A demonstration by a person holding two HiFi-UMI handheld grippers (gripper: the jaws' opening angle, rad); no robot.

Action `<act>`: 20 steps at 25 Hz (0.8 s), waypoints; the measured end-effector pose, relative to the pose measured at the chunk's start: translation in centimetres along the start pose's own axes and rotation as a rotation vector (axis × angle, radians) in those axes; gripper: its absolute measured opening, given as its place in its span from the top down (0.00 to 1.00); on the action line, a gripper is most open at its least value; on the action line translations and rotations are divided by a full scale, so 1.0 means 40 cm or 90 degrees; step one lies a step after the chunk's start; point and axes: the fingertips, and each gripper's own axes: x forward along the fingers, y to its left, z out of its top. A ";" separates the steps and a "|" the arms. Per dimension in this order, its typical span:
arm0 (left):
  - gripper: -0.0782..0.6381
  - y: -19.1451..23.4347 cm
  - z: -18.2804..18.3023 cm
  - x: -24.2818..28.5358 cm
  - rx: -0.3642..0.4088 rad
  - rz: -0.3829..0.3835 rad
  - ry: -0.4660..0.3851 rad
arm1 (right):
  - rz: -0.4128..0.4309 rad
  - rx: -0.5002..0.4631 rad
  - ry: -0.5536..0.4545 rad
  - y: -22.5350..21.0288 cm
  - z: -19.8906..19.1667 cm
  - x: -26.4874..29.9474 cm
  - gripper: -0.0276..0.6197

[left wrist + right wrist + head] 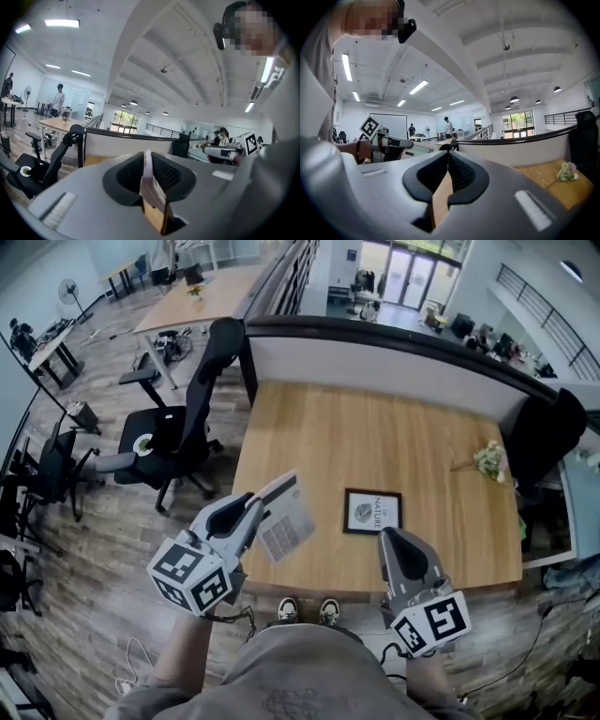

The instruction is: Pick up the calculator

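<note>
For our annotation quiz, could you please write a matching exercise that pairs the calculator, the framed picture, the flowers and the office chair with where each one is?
Things:
1. calculator
2. framed picture
3. flowers
4. office chair

Places:
A. on the floor, left of the desk
B. flat on the desk, near its front edge
C. held in the air by the left gripper
D. on the desk, near its right end

Pairs: 1-C, 2-B, 3-D, 4-A

Two grippers in hand: left gripper (255, 501), right gripper (390, 538). One calculator (284, 521), one framed picture (372, 512), one bunch of flowers (489, 461), one desk (375, 427), one black chair (183, 423) close by.
</note>
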 end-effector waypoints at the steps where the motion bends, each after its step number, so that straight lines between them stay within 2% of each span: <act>1: 0.82 -0.008 -0.014 -0.003 -0.004 -0.003 0.007 | -0.001 0.004 0.005 0.000 -0.011 -0.005 0.94; 8: 0.82 -0.022 -0.131 -0.008 -0.021 0.000 0.065 | -0.005 0.025 0.051 -0.004 -0.096 -0.028 0.94; 12: 0.82 -0.010 -0.188 0.001 -0.024 0.013 0.090 | -0.007 0.058 0.092 -0.024 -0.162 -0.029 0.94; 15: 0.82 -0.009 -0.203 0.000 -0.026 0.018 0.097 | -0.007 0.073 0.107 -0.030 -0.187 -0.032 0.94; 20: 0.82 -0.012 -0.185 -0.002 -0.019 0.016 0.087 | -0.006 0.057 0.091 -0.024 -0.166 -0.033 0.94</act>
